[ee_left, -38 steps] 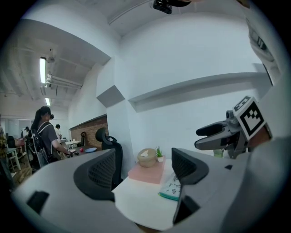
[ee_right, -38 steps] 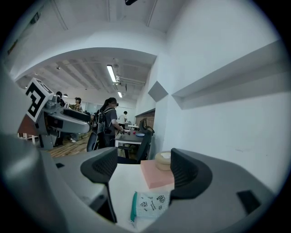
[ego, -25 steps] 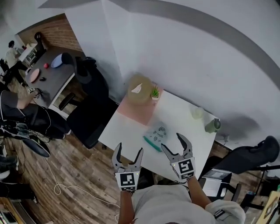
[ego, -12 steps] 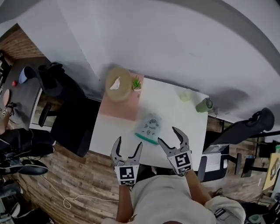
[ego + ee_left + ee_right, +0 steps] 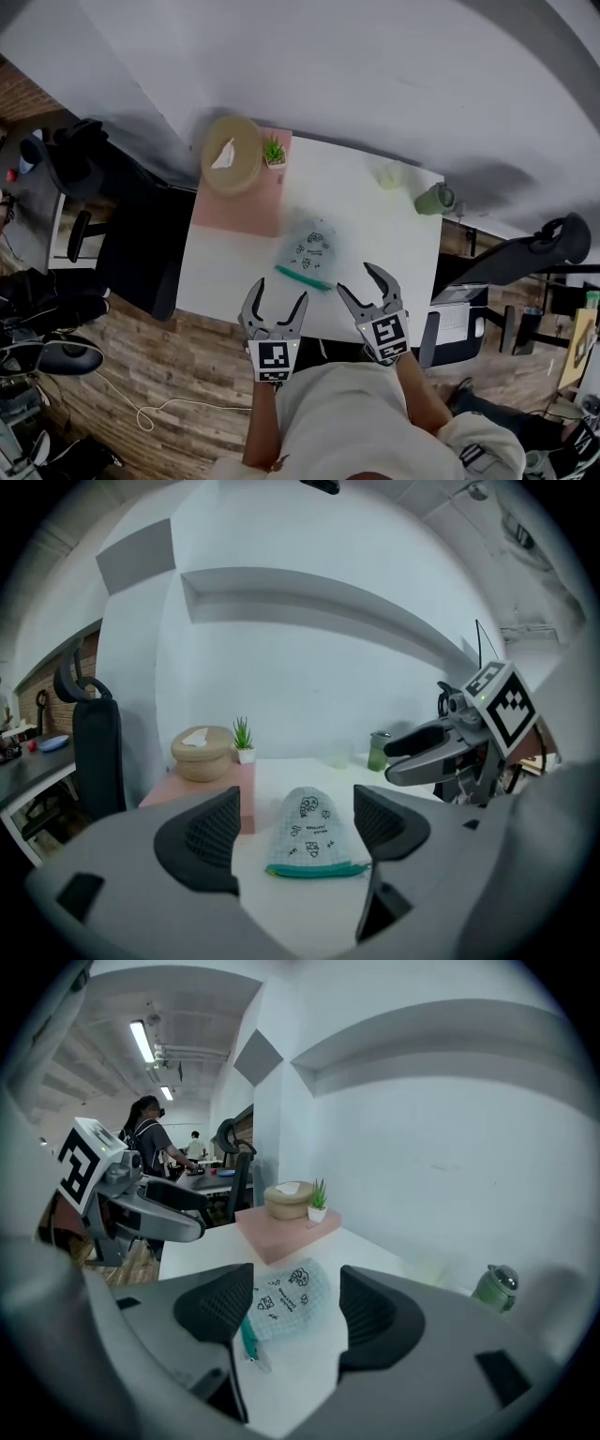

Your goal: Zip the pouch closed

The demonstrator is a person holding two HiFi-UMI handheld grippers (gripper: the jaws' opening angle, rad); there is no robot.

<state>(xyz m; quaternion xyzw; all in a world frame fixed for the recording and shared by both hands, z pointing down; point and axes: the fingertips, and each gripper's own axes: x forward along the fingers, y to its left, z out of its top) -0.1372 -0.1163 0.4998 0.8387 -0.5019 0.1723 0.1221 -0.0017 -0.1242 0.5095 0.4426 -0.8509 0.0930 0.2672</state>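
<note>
Head view: the pouch [image 5: 309, 248] lay flat on the table [image 5: 384, 220], just beyond the left gripper [image 5: 279, 289] and right gripper [image 5: 354, 278].

Left gripper view: its jaws stood wide and empty.

Right gripper view: its jaws were closing on nothing.

The pouch looked like soft, light cloth and would likely slide. Best to pin one end of the zip [image 5: 302, 278] and pull the tab.

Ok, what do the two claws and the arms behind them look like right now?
The left claw and right claw match: grey, each with two curved fingers and dark meshed pads. Each carries a white cube printed with black square markers. No cables show. The person wears a pale shirt. The right claw is closing with nothing between its jaws.
</note>
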